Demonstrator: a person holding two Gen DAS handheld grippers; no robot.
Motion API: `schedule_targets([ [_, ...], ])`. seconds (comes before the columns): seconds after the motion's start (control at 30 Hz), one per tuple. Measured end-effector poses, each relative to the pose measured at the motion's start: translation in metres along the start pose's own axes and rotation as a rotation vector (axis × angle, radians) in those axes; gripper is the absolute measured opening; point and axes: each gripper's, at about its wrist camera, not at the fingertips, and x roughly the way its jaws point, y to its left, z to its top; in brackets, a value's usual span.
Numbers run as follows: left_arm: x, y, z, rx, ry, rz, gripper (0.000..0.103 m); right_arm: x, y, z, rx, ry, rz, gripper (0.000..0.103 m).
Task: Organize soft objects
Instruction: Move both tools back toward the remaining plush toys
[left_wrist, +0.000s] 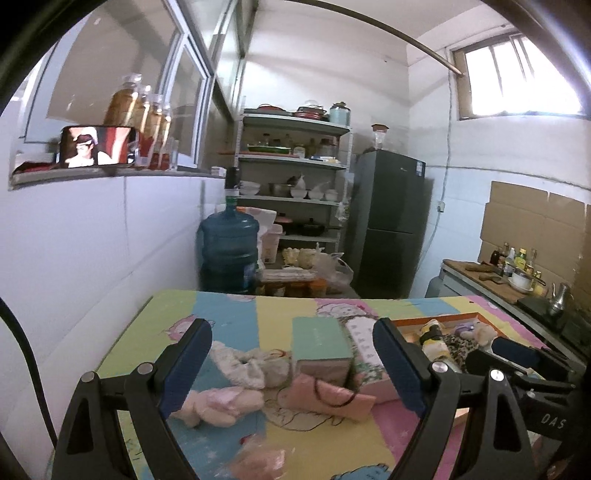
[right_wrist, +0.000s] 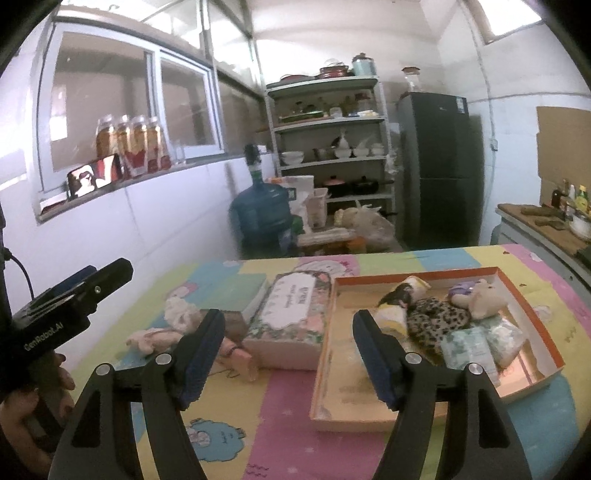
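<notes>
Two handheld grippers hovered above a table (right_wrist: 436, 254) covered in a pastel cartoon cloth, both with jaws spread wide and nothing between the pads. The left gripper (left_wrist: 291, 363) pointed at loose soft items on the cloth: a white fluffy scrunchie (left_wrist: 240, 363), a pale pink plush piece (left_wrist: 218, 402) and a pink pouch (left_wrist: 328, 397) lying in front of a teal box (left_wrist: 322, 341). The right gripper (right_wrist: 288, 354) hung over the near left corner of an orange-rimmed tray (right_wrist: 532, 321), beside a floral tissue box (right_wrist: 291, 317). Already in the tray sat a leopard-print scrunchie (right_wrist: 437, 319), a yellow and black roll (right_wrist: 397, 302), a beige plush toy (right_wrist: 485, 299) and several small tissue packs (right_wrist: 480, 345). A blue water jug (right_wrist: 260, 212), a shelf of dishes (right_wrist: 328, 122) and a dark fridge (right_wrist: 437, 166) stood behind the table.
</notes>
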Motion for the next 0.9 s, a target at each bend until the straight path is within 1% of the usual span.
schedule_targets([
  [0.27, -0.01, 0.037, -0.01, -0.05, 0.01, 0.039, 0.089, 0.006, 0.027, -0.008, -0.034, 0.023, 0.036, 0.074],
  [0.53, -0.02, 0.079, -0.022, -0.126, 0.012, 0.087, 0.089, 0.013, 0.038, -0.018, -0.041, 0.055, 0.046, 0.074],
  [0.67, -0.018, 0.092, -0.032, -0.147, 0.036, 0.095, 0.09, 0.024, 0.042, -0.026, -0.029, 0.092, 0.061, 0.074],
  [0.77, -0.016, 0.099, -0.039, -0.158, 0.05, 0.101, 0.09, 0.034, 0.05, -0.035, -0.025, 0.132, 0.103, 0.074],
  [0.9, -0.014, 0.112, -0.046, -0.18, 0.062, 0.12, 0.09, 0.052, 0.076, -0.052, -0.057, 0.212, 0.205, 0.074],
])
